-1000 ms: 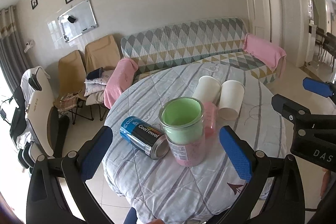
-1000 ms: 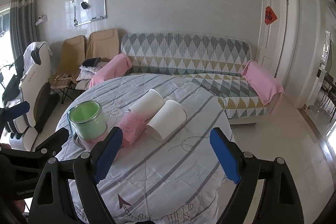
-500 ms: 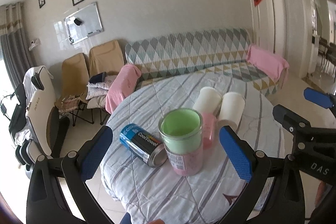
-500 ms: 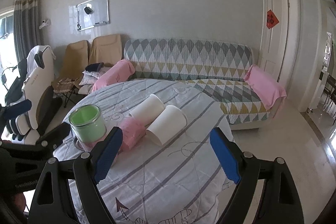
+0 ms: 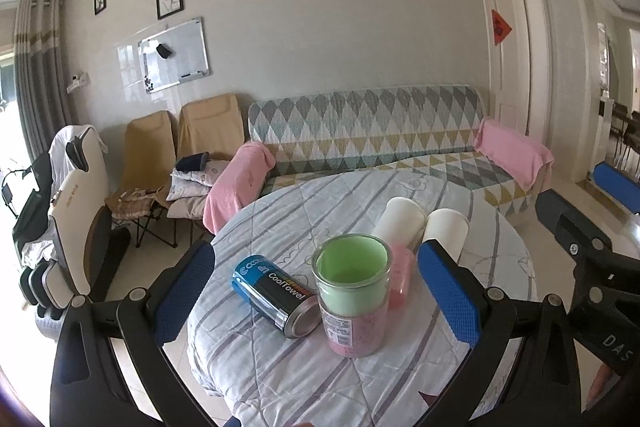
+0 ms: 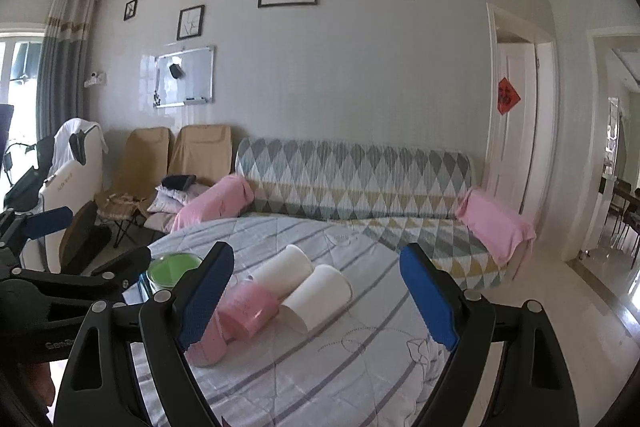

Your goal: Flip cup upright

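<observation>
Two white paper cups (image 5: 443,232) (image 5: 402,219) lie on their sides side by side on the round table (image 5: 280,371); they also show in the right wrist view (image 6: 320,293) (image 6: 282,267). A pink cup (image 6: 248,307) lies beside them. A green-lined glass cup (image 5: 352,273) stands upright on a pink cup (image 5: 356,333). My left gripper (image 5: 316,295) is open and empty, held back from the stacked cups. My right gripper (image 6: 316,297) is open and empty, short of the lying cups.
A blue and black CoolTowel can (image 5: 276,293) lies on its side left of the stacked cups. A sofa (image 5: 368,135) with pink towels stands behind the table. Folding chairs (image 5: 180,147) and a massage chair (image 5: 76,211) stand at the left.
Both grippers have tilted upward and drawn back a little, so the table sits lower in both views. The cups and can have not moved.
</observation>
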